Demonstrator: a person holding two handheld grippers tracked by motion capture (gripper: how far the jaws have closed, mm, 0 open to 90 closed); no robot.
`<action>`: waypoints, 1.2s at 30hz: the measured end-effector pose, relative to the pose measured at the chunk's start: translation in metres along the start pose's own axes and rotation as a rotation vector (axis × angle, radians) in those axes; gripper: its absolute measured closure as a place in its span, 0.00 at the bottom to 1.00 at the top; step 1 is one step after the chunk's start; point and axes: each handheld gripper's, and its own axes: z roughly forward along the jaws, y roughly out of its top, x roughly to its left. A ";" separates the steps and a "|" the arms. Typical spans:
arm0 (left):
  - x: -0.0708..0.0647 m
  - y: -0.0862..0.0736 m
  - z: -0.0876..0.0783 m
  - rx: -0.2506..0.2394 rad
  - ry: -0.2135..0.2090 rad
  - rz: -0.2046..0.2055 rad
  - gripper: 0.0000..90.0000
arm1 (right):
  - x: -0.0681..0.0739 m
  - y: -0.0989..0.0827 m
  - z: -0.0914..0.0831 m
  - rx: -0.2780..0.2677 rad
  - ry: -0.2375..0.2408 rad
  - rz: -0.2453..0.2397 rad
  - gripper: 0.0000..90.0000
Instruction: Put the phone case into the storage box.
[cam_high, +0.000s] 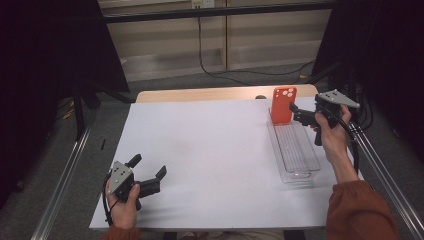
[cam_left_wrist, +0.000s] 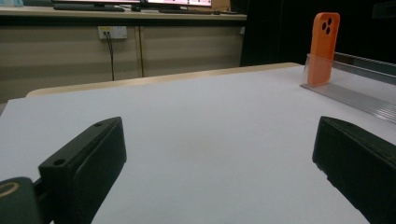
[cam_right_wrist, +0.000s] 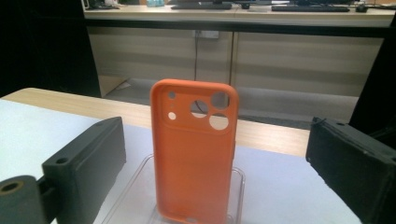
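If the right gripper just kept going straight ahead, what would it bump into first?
Probably the orange phone case. It stands upright at the far end of the clear tray, right between the right gripper's open jaws. How near it is, I can't tell.

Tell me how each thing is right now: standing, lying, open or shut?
Orange phone case: standing upright at the clear tray's far end.
Clear tray: lying flat on the table.
Right tool: open, close to the case, not gripping.
Left tool: open, nothing between its jaws.
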 end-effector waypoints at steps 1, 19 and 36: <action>0.000 0.000 0.000 -0.005 0.004 -0.004 0.03 | 0.000 -0.001 -0.002 0.000 0.003 -0.001 0.02; 0.001 0.000 -0.002 -0.005 0.022 -0.006 0.02 | 0.002 -0.017 -0.039 -0.054 0.015 -0.012 0.00; 0.000 0.000 -0.004 -0.016 0.023 -0.007 0.02 | 0.010 -0.035 -0.069 -0.063 0.007 -0.022 0.00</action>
